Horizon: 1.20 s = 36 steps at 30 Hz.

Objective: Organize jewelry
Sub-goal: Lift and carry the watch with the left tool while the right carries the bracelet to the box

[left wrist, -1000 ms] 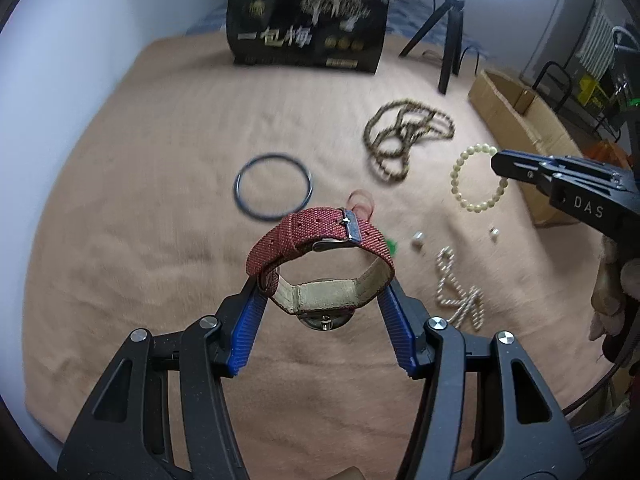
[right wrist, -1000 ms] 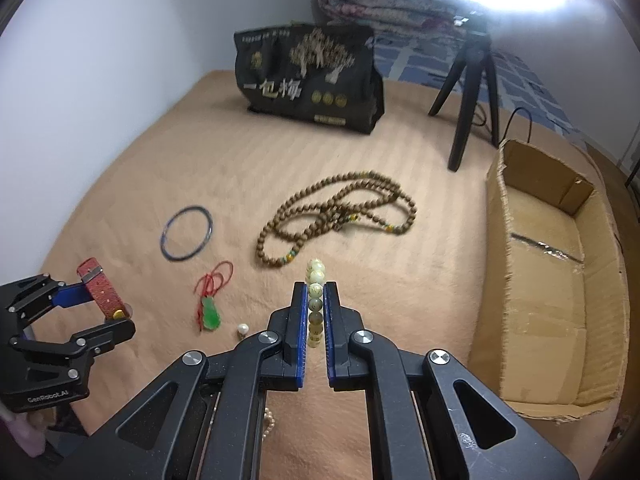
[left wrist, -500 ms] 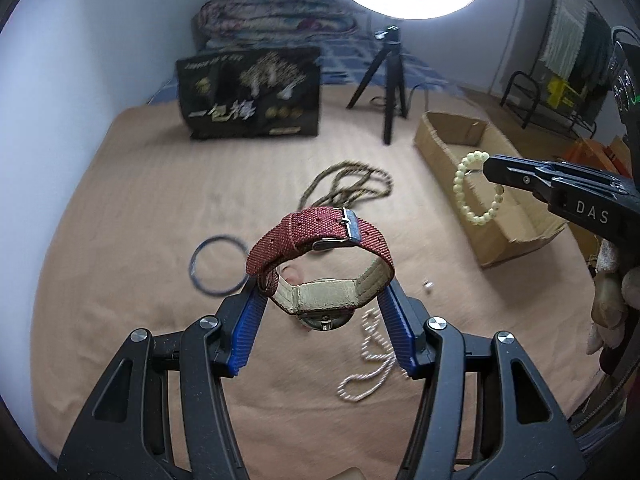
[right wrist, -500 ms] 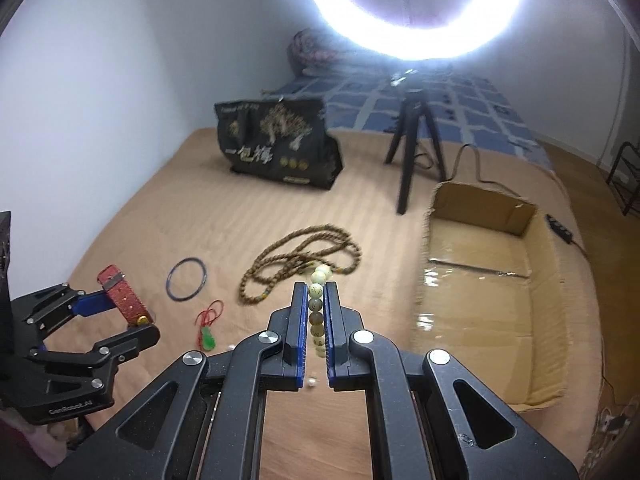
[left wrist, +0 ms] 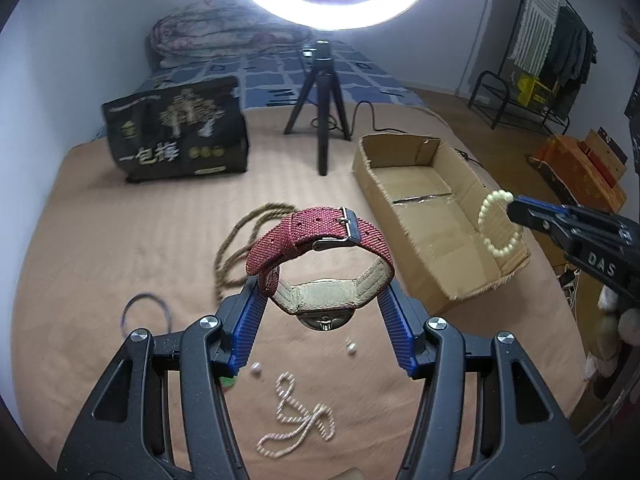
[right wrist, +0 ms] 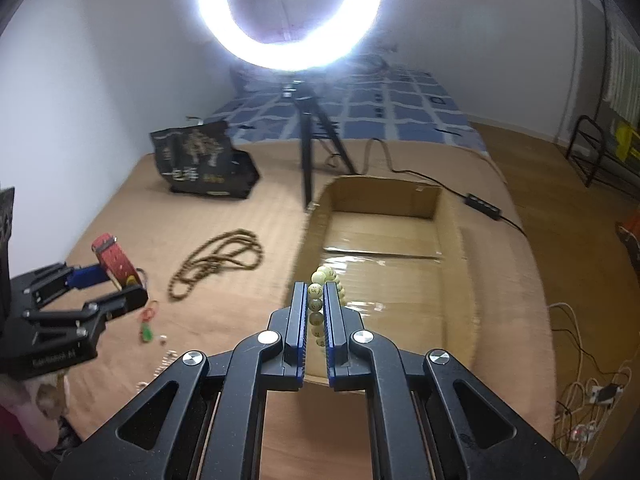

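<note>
My left gripper (left wrist: 322,292) is shut on a watch with a red woven strap (left wrist: 320,236), its blue pads pressing the strap's two sides; the buckle faces up. In the right wrist view the left gripper (right wrist: 124,280) and the watch (right wrist: 114,256) are at the left, above the tan blanket. My right gripper (right wrist: 315,292) is shut on a pale bead bracelet (right wrist: 320,278), which hangs over the near end of the open cardboard box (right wrist: 384,188). From the left wrist, the bracelet (left wrist: 500,224) dangles from the right gripper (left wrist: 514,205) by the box (left wrist: 400,136).
On the blanket lie a brown bead necklace (left wrist: 240,240), a dark bangle (left wrist: 146,312), a pearl chain (left wrist: 296,420), two loose pearls (left wrist: 351,348) and a green pendant on red cord (right wrist: 147,330). A black bag (left wrist: 176,132) and a ring-light tripod (left wrist: 324,112) stand behind.
Both grippers have risen and swung right toward the cardboard box, still holding the watch and the bracelet. The bracelet now hangs over the box.
</note>
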Available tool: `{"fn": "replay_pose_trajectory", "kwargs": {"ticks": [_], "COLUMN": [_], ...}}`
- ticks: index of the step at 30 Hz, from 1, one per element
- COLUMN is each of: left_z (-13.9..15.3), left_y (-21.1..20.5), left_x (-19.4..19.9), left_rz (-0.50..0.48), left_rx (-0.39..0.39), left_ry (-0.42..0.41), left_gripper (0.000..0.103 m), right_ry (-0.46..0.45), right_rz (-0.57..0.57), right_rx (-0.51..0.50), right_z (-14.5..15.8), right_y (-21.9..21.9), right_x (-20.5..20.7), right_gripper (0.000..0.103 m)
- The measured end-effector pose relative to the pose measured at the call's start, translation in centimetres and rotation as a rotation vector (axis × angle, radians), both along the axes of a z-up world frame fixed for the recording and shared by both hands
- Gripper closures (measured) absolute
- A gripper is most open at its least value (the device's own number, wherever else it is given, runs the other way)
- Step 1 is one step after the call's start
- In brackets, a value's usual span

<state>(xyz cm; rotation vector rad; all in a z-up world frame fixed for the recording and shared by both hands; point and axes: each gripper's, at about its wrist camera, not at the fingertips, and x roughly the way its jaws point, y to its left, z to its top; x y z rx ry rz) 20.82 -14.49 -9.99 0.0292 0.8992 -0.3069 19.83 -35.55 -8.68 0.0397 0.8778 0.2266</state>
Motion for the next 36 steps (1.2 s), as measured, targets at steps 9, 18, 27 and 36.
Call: {"fn": "replay_pose_trajectory", "kwargs": {"ticks": [9, 18, 27, 36], "left_z": [-1.1, -2.2, -3.8, -4.1], "left_y": [-4.9, -9.5, -11.9, -12.8], "left_x": [3.5, 6.8, 8.3, 8.6], "left_rz": [-0.048, -0.091, -0.110, -0.123], "left_rx": [-0.019, -0.018, -0.015, 0.004], "left_ry": [0.007, 0.018, 0.067, 0.083], "left_gripper": [0.045, 0.045, 0.045, 0.036], "right_ry": [0.022, 0.043, 0.070, 0.089], "right_rz": [-0.049, -0.087, -0.092, -0.104], "right_rx": [-0.006, 0.001, 0.007, 0.009], "right_z": [-1.3, -2.6, -3.9, -4.3], "right_y": [-3.6, -5.8, -6.7, -6.9], "right_x": [0.3, 0.9, 1.4, 1.5], "right_gripper": [0.097, 0.097, 0.097, 0.097]}}
